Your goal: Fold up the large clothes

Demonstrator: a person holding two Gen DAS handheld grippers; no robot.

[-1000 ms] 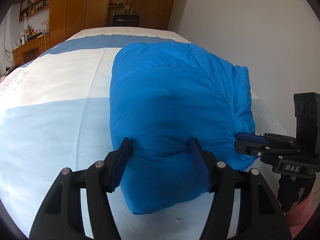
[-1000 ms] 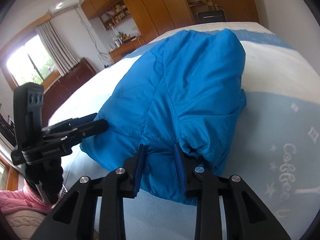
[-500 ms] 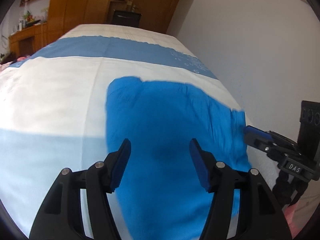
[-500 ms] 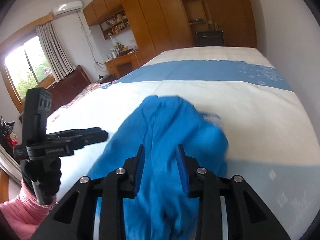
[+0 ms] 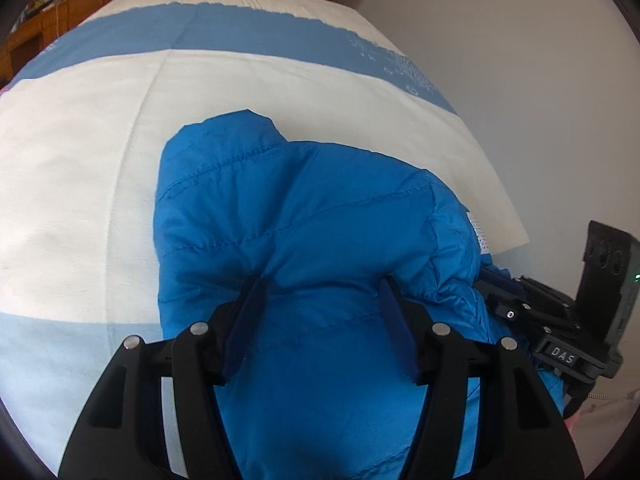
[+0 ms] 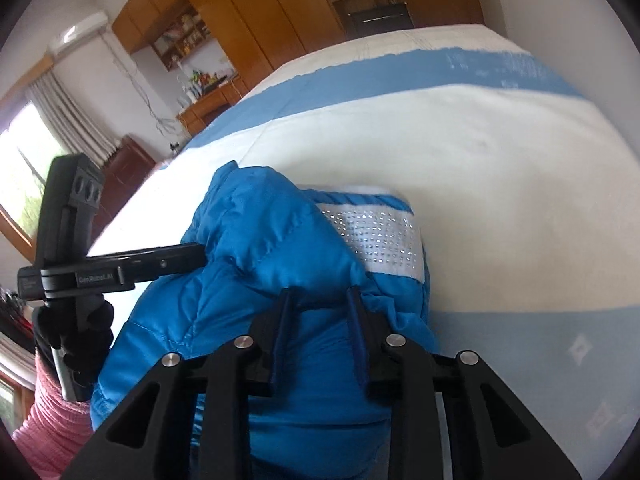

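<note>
A bright blue quilted puffer jacket (image 5: 304,216) is bunched up and lifted over the bed; it also shows in the right wrist view (image 6: 248,280), with a white reflective band (image 6: 376,240) on it. My left gripper (image 5: 322,292) has its jaws spread wide, with a thick fold of the jacket filling the gap. My right gripper (image 6: 318,300) is shut on a fold of the jacket. Each gripper appears at the side of the other's view, the right one (image 5: 496,284) and the left one (image 6: 188,256), both pressed into the jacket.
The bed has a cover (image 5: 80,160) in white, light blue and darker blue bands. A white wall (image 5: 520,60) runs along its right side. Wooden wardrobes (image 6: 256,32), a desk and a window stand beyond. A pink sleeve (image 6: 44,420) shows at lower left.
Both grippers have risen with the jacket off the bed. The jacket now hangs bunched between them, with its reflective band showing.
</note>
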